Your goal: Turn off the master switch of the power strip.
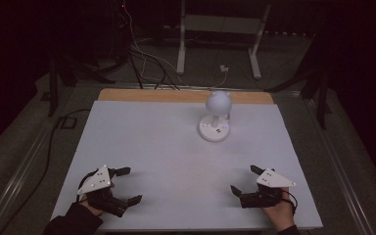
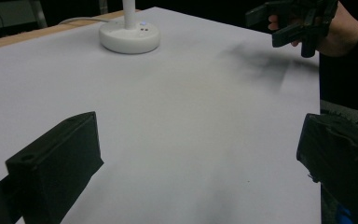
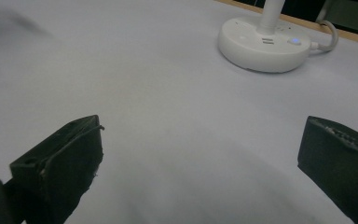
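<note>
Seen from above in dim light: white lamp [image 1: 216, 117] standing upright toward the far right of the pale table [image 1: 142, 142], well apart from both hands, round base flat on the surface, slim stem rising to a globe head. Left gripper [image 1: 125, 185] and right gripper [image 1: 245, 179] poised at the near edge, jaws spread wide on each, nothing between them. Visible on the base in the right gripper view: a small blue light, sockets, a white cable [image 3: 325, 33] trailing off behind. Likely light and top-heavy, smooth hard plastic, slippery under the pads, prone to tipping if pushed at the head. Probably best taken at the stem just above the base, or steadied at the base rim, with slack left for the cable.
</note>
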Demonstrator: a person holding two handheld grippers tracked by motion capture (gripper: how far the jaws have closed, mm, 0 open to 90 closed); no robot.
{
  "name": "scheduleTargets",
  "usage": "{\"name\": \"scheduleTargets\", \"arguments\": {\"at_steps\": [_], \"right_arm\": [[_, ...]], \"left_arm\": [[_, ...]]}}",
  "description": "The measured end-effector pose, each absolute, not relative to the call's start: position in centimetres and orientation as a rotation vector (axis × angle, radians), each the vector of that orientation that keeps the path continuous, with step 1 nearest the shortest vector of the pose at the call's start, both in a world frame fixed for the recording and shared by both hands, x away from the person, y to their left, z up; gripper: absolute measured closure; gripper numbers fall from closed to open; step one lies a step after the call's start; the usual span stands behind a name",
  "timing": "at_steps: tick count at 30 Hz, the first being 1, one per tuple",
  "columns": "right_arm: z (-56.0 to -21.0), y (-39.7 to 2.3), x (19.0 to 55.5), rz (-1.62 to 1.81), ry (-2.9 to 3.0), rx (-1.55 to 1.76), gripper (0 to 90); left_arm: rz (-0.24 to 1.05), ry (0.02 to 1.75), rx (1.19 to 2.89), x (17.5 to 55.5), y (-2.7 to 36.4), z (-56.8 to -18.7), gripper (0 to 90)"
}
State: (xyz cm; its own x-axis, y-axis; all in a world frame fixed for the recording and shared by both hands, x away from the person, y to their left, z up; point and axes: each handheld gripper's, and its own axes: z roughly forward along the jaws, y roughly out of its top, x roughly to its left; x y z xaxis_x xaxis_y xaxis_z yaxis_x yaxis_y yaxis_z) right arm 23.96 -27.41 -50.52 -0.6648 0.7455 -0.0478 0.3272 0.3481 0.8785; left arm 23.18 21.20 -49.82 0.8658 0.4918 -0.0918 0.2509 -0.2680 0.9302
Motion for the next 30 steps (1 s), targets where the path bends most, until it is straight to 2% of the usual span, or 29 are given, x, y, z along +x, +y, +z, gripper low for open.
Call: {"name": "scheduleTargets", "arguments": {"at_steps": [30], "right_arm": [[-49.6,-25.6,23.5,1.246,2.283,0.931,0.0]], "left_arm": [[0.247,0.548,1.864,23.2,21.2,-49.8,0.3]]}}
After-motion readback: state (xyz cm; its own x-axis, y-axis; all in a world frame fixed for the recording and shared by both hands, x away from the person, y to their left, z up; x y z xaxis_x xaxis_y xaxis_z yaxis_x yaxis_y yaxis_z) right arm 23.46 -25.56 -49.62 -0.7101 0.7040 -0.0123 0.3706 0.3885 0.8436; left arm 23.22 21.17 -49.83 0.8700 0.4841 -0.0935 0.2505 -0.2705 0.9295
